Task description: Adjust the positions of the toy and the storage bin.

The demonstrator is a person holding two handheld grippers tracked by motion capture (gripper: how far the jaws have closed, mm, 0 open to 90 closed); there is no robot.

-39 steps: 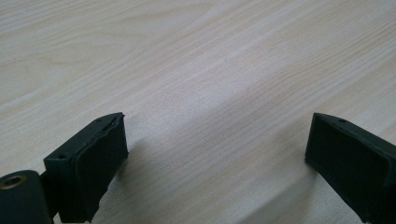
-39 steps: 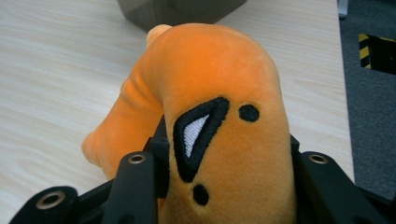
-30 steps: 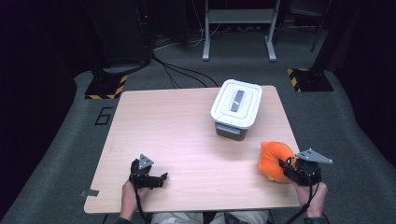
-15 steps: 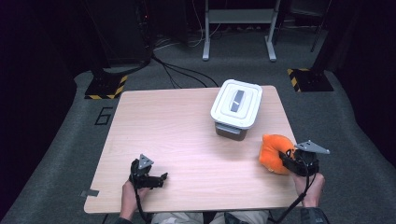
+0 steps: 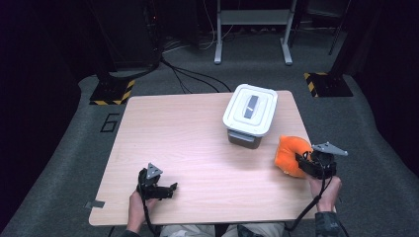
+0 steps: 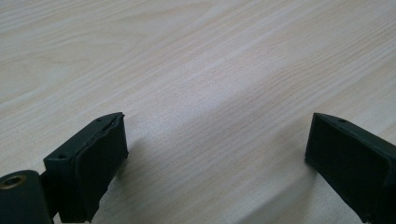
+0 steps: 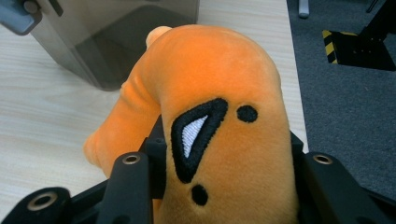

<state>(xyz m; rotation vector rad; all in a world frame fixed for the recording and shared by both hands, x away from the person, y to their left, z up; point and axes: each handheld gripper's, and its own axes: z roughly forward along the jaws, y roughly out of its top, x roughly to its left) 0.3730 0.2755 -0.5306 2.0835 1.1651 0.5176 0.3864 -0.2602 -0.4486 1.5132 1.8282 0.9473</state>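
Two tongs are in our hands. Our right tongs squeeze the orange plush toy at the right edge of the bench, just beside the grey box with a white lid. Our left tongs sit wide open, holding nothing, low over bare wood.

Black hand-held gripper each hand, grey triangular top plate, brass-ringed screw holes, trailing black cable.

My right jaws' pads are buried behind the orange plush toy between them; beyond it, the grey box is cropped at the top edge.
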